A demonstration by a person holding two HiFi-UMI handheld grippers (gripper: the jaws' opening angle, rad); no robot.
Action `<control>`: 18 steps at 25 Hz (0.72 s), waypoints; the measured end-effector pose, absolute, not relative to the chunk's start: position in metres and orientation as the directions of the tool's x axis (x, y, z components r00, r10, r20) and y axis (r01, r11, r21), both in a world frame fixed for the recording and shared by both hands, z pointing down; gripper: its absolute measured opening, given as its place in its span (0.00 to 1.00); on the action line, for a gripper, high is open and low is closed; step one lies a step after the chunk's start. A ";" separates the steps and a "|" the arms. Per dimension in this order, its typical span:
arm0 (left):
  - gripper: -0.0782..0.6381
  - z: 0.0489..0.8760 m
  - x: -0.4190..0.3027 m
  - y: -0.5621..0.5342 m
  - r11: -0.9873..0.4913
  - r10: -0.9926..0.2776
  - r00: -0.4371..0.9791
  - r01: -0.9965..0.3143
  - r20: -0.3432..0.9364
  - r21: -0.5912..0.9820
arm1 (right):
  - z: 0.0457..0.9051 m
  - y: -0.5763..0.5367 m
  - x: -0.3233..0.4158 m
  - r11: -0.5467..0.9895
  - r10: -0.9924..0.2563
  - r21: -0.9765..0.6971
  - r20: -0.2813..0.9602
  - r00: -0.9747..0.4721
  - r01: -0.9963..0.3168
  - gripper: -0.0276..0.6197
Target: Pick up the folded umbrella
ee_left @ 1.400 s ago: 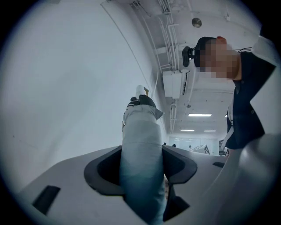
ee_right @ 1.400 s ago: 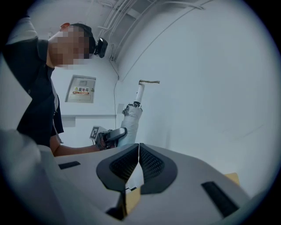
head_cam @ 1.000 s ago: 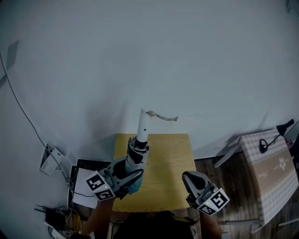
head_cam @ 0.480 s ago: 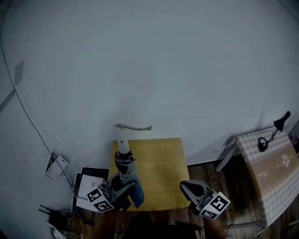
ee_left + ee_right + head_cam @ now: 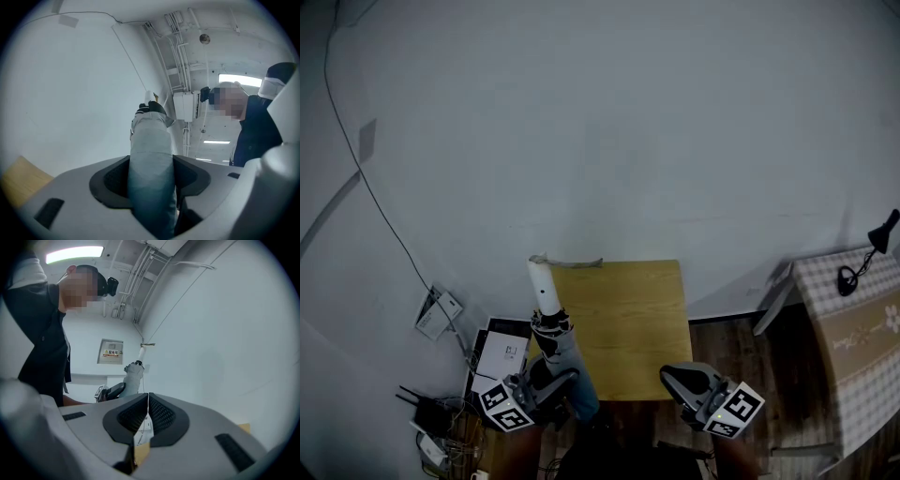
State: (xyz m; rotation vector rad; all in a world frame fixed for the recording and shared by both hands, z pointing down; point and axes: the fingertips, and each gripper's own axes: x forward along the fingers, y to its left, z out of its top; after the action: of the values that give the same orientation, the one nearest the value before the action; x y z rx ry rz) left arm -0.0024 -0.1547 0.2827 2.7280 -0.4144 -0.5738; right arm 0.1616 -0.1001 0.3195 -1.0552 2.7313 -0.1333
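The folded umbrella (image 5: pixel 561 349) is grey-blue with a white handle (image 5: pixel 541 285) pointing up toward the wall and a pale strap (image 5: pixel 568 262) hanging off its end. My left gripper (image 5: pixel 557 377) is shut on the umbrella's body and holds it off the table, over the left near corner. In the left gripper view the fabric (image 5: pixel 151 164) fills the gap of the left gripper (image 5: pixel 151 177). My right gripper (image 5: pixel 677 377) hovers at the table's near right corner, shut and empty. The right gripper (image 5: pixel 148 403) view shows the umbrella (image 5: pixel 134 376) further off.
The small wooden table (image 5: pixel 628 328) stands against a pale wall. Papers and a black tray (image 5: pixel 501 354) lie on the floor at its left, with cables and plugs (image 5: pixel 427 433). A checked-cloth table (image 5: pixel 853 337) with a black lamp (image 5: pixel 862 264) stands at the right. A person (image 5: pixel 44 333) stands behind.
The left gripper with the umbrella has drifted left and nearer, from over the table's middle left to its left near corner. The right gripper stayed shut at the lower right.
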 end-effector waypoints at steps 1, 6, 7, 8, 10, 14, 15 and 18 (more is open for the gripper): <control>0.48 0.285 -0.005 -0.148 -0.904 -0.351 0.875 -0.223 -0.332 0.366 | 0.323 -0.096 0.159 0.747 -0.664 -0.160 -0.164 -0.729 -0.645 0.07; 0.48 0.294 -0.021 -0.136 -0.894 -0.364 0.876 -0.233 -0.317 0.383 | 0.329 -0.086 0.142 0.754 -0.657 -0.176 -0.155 -0.738 -0.634 0.07; 0.48 0.295 -0.023 -0.135 -0.894 -0.361 0.876 -0.227 -0.320 0.387 | 0.329 -0.085 0.140 0.750 -0.661 -0.175 -0.148 -0.736 -0.638 0.07; 0.48 0.297 -0.026 -0.134 -0.894 -0.356 0.876 -0.219 -0.324 0.390 | 0.329 -0.084 0.138 0.745 -0.666 -0.175 -0.139 -0.733 -0.644 0.07; 0.48 0.298 -0.028 -0.132 -0.897 -0.344 0.879 -0.202 -0.332 0.393 | 0.329 -0.082 0.136 0.734 -0.677 -0.172 -0.118 -0.726 -0.657 0.07; 0.48 0.297 -0.037 -0.131 -0.902 -0.312 0.881 -0.158 -0.356 0.401 | 0.326 -0.077 0.124 0.713 -0.699 -0.158 -0.080 -0.711 -0.683 0.07; 0.48 0.297 -0.043 -0.130 -0.902 -0.307 0.882 -0.150 -0.359 0.404 | 0.325 -0.076 0.118 0.707 -0.704 -0.158 -0.075 -0.706 -0.689 0.07; 0.48 0.294 -0.068 -0.127 -0.904 -0.289 0.886 -0.129 -0.361 0.407 | 0.321 -0.072 0.091 0.697 -0.713 -0.168 -0.068 -0.697 -0.697 0.07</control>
State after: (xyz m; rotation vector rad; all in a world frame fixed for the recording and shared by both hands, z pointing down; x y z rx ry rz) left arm -0.0680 -0.1267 0.2944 2.6785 -0.3086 -0.5947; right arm 0.0912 -0.0721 0.3208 -1.1583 2.7749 -0.1959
